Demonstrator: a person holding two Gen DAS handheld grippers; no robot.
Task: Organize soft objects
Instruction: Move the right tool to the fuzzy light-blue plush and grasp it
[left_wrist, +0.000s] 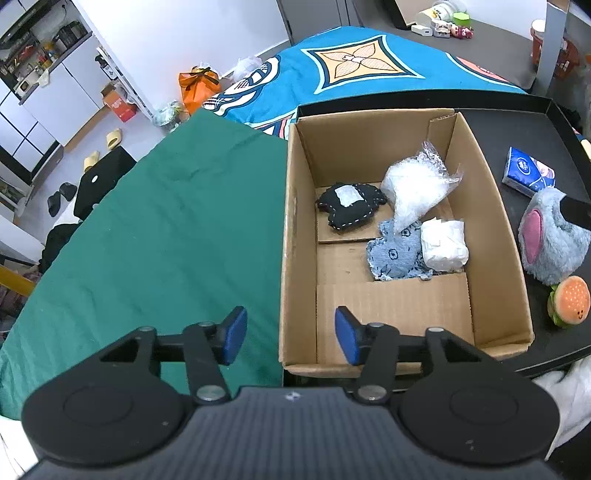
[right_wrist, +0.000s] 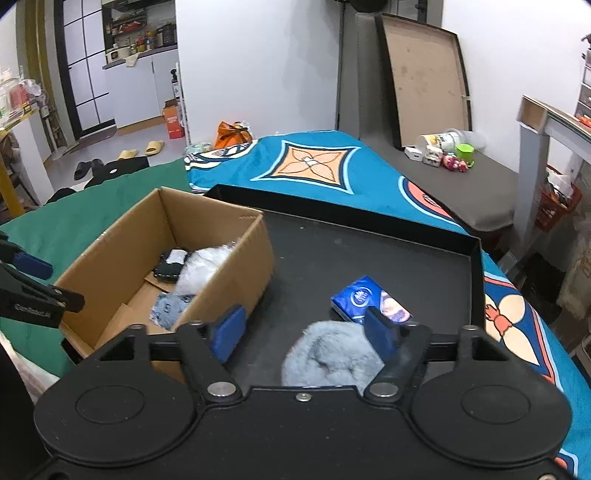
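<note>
A cardboard box (left_wrist: 299, 236) holds a black stitched pillow (left_wrist: 349, 205), a clear plastic bag (left_wrist: 415, 184), a denim piece (left_wrist: 395, 254) and a white wad (left_wrist: 443, 242). On the black tray (left_wrist: 517, 129) to its right lie a blue tissue pack (left_wrist: 528, 171), a grey plush (left_wrist: 554, 240) and a burger toy (left_wrist: 569, 301). My left gripper (left_wrist: 291, 336) is open and empty over the box's near left wall. My right gripper (right_wrist: 306, 332) is open just above the grey plush (right_wrist: 328, 362), with the tissue pack (right_wrist: 369, 299) beyond; the plush is not gripped.
A green cloth (left_wrist: 166, 229) covers the surface left of the box. A blue patterned blanket (right_wrist: 332, 166) lies behind the tray. Small toys and a cup (right_wrist: 443, 147) sit on the far grey mat. Slippers and bags are on the floor.
</note>
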